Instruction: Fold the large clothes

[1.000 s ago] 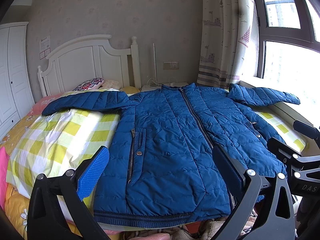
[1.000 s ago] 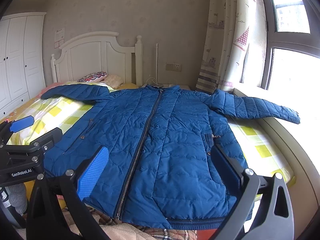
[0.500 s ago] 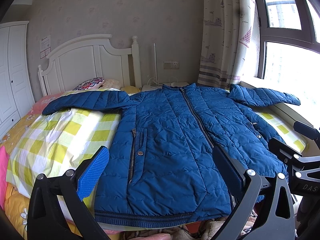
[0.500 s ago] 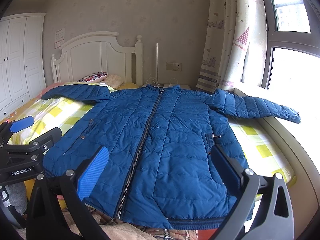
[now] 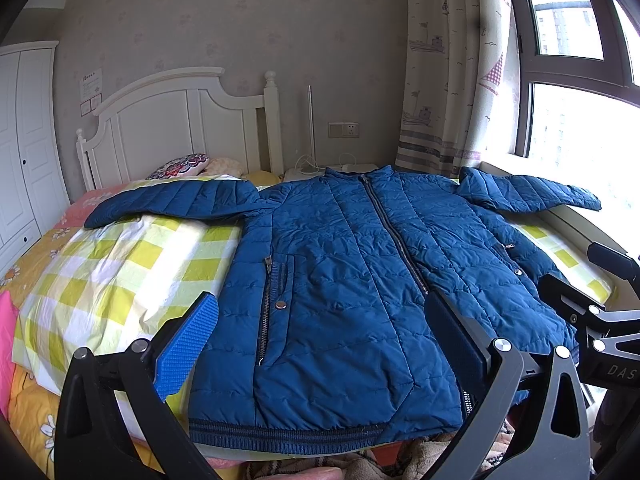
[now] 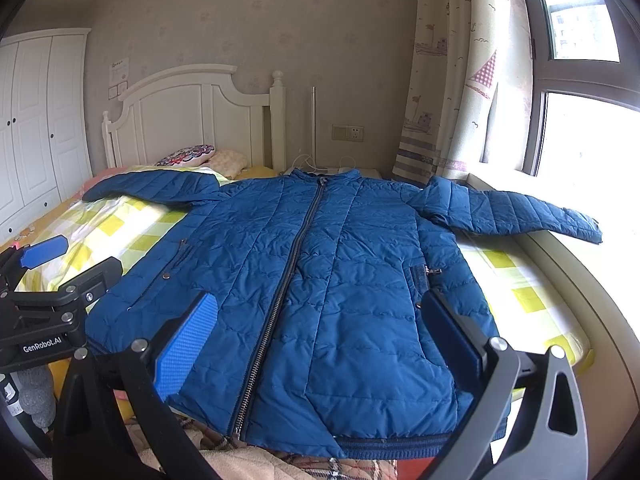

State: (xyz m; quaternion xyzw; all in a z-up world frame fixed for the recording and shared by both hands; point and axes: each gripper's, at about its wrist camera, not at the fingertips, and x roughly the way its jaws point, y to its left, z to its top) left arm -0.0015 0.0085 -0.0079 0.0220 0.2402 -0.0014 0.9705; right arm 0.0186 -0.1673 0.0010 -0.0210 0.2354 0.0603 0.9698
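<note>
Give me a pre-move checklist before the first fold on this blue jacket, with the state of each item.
1. Jacket lies flat, front up, on the bed: ok.
2. Zipper closed: ok along the length in view; the bottom end looks slightly parted.
3. Both sleeves spread out to the sides: ok; the window-side sleeve reaches over the bed's edge onto the sill.
4. Left gripper open and holding nothing: ok.
5. Right gripper open and holding nothing: ok.
6. Hem within grasp of the grippers: cannot tell; it lies near the bed's foot, below the fingers.
</note>
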